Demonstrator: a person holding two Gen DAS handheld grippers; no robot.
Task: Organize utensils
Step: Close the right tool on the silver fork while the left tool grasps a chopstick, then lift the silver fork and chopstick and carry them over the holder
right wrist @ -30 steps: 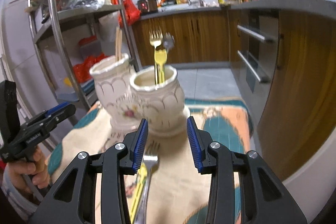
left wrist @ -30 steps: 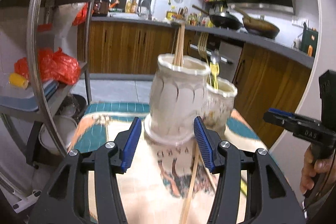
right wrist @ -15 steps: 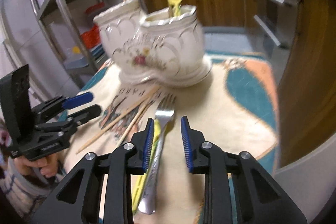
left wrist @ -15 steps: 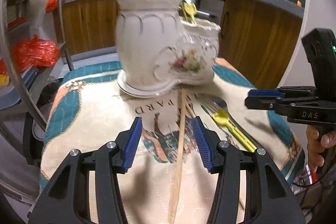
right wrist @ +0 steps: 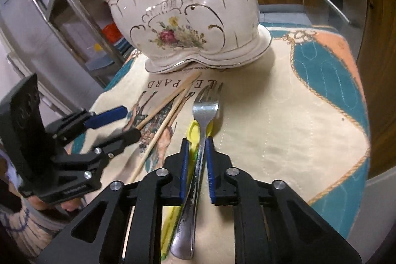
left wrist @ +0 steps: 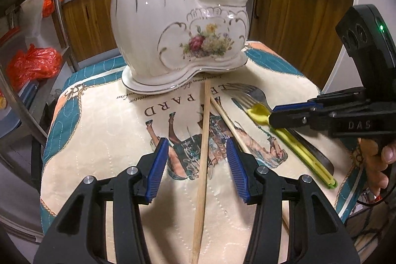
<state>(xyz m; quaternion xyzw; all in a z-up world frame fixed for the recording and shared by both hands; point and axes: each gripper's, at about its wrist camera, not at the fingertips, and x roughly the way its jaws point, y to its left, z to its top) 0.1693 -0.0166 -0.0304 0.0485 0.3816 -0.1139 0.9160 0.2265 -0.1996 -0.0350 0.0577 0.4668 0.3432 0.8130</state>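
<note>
A white flowered ceramic holder with two compartments stands at the back of the table; chopsticks rise from its taller part, a yellow utensil and forks from the lower. Two wooden chopsticks lie crossed on the cloth. My left gripper is open, one chopstick running between its jaws untouched. My right gripper is shut on the steel fork, low on the cloth. The yellow plastic utensil lies against the fork, also between the pads.
A printed cream and teal cloth covers the small table, whose edge drops off at the right. A metal rack with red bags stands left. Wooden cabinets line the back.
Both grippers came down toward the cloth and tipped downward. The right jaws closed around the fork and yellow utensil. The left jaws came over the long chopstick, still open.
</note>
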